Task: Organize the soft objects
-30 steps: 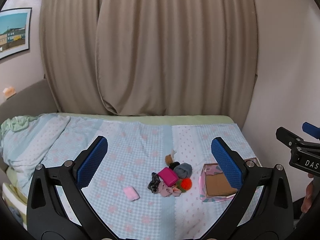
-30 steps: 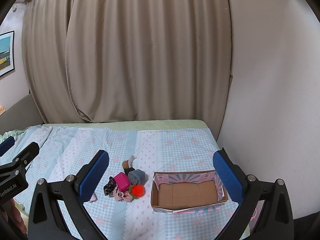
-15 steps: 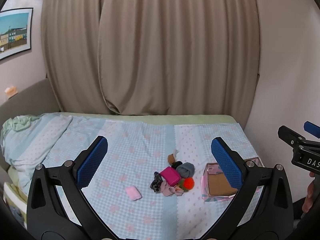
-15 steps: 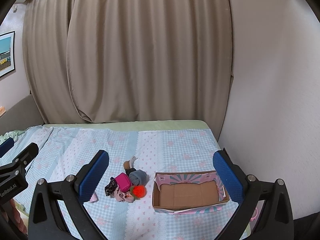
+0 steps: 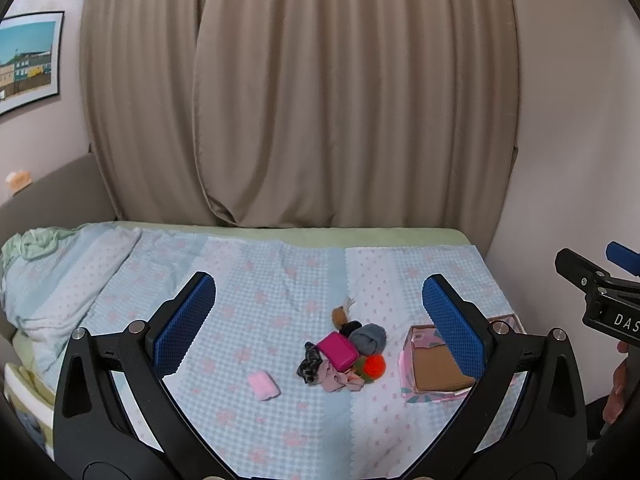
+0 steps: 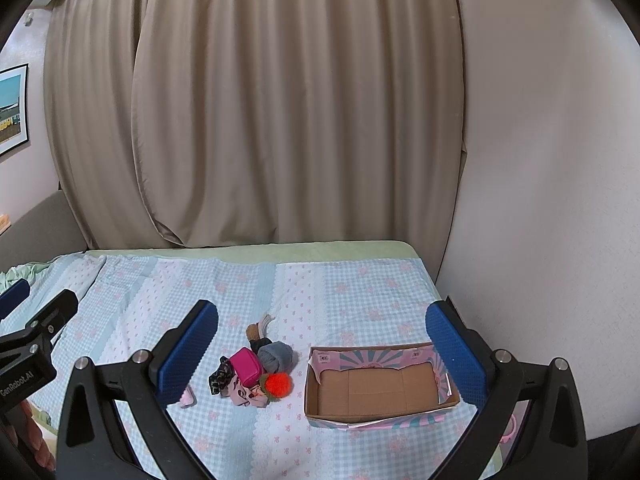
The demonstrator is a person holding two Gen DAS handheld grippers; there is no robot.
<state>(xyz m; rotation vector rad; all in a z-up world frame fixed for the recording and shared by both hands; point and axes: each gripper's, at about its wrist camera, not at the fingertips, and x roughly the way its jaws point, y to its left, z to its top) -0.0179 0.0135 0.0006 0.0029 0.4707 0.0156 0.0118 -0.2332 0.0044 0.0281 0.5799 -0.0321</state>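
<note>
Bed (image 5: pixel 248 312) with checked cover, curtain behind. Left view: left gripper (image 5: pixel 318 324) spread, empty; soft pile (image 5: pixel 344 354) mid-bed, pink pad (image 5: pixel 263 386) apart. Right view: right gripper (image 6: pixel 322 350) spread; box (image 6: pixel 380 414) near right edge, empty. Items look light, squashy; pinch mid-body.

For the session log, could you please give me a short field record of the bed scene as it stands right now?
surface: bed with blue checked cover
container: open cardboard box, nothing in it
pile: magenta pouch, grey yarn ball, orange pompom, patterned cloth scraps, left of the box
stray item: pale pink pad, apart from the pile
left gripper: jaws open, holding nothing, above the bed
right gripper: jaws open, holding nothing
</note>
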